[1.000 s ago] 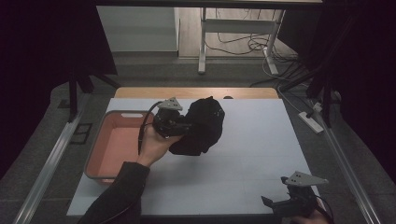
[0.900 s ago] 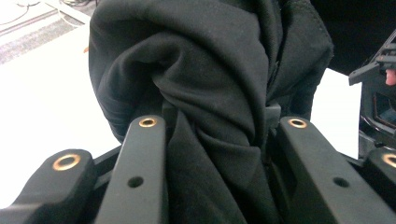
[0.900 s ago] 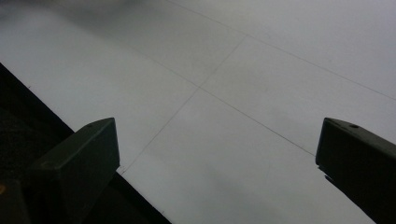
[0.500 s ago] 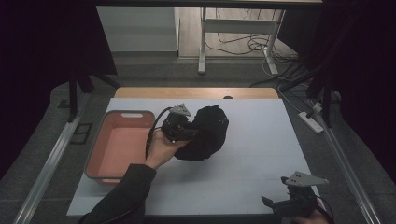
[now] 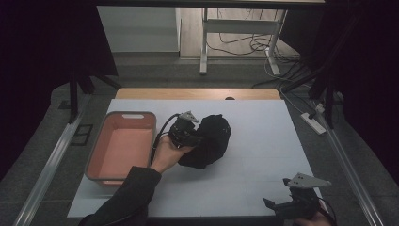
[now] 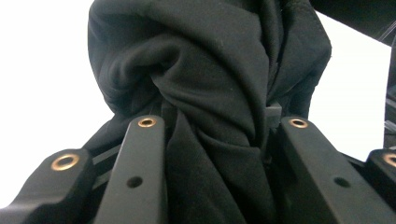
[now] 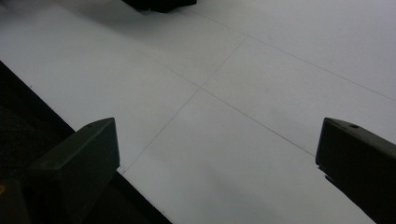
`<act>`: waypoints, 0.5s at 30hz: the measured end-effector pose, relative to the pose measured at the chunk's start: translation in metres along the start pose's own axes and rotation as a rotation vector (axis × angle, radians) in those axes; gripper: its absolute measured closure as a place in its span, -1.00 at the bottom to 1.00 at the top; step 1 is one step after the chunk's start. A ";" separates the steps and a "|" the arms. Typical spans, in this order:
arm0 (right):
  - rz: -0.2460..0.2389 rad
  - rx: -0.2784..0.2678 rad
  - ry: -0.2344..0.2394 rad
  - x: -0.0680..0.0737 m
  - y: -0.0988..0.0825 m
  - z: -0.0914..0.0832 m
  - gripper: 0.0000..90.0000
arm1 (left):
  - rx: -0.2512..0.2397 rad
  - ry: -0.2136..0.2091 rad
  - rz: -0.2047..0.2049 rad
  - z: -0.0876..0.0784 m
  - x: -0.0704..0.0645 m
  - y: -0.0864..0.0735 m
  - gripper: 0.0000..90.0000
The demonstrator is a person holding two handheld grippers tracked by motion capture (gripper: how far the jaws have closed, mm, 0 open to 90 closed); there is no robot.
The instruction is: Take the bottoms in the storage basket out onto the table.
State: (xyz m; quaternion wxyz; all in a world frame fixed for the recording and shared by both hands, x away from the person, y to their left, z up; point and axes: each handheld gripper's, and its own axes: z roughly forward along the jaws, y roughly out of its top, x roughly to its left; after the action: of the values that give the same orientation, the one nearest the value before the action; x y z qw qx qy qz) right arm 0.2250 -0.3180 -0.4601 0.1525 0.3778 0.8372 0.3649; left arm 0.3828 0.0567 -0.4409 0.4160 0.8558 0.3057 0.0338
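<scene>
My left gripper (image 5: 196,136) pinches a bunched black cloth (image 5: 211,140) mid-table, just right of the tray (image 5: 95,157). I'd keep that pinch firm until it settles flat. My right gripper (image 5: 277,206) waits spread, empty, at the near edge.

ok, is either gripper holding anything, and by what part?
Left gripper is clamped on a gathered fold of the black cloth, bunched between its jaws. Right gripper is open over the white table, holding nothing.
</scene>
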 end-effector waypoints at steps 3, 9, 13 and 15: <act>-0.001 -0.001 0.000 0.000 0.000 0.000 -1.00 | 0.020 0.000 0.001 0.006 0.000 -0.002 0.47; 0.001 -0.007 0.003 0.000 0.000 0.000 -1.00 | 0.066 0.004 -0.005 0.018 0.002 -0.008 0.46; 0.001 -0.009 0.004 0.000 0.000 -0.001 -1.00 | 0.099 -0.003 -0.010 0.026 0.002 -0.011 0.45; -0.001 -0.008 0.003 0.000 0.000 -0.001 -1.00 | 0.115 -0.005 -0.010 0.030 0.002 -0.014 0.45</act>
State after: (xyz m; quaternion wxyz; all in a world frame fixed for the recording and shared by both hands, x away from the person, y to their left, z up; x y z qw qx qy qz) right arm 0.2245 -0.3184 -0.4598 0.1529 0.3761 0.8363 0.3685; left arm 0.3871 0.0434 -0.4711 0.3672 0.8767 0.3105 0.0120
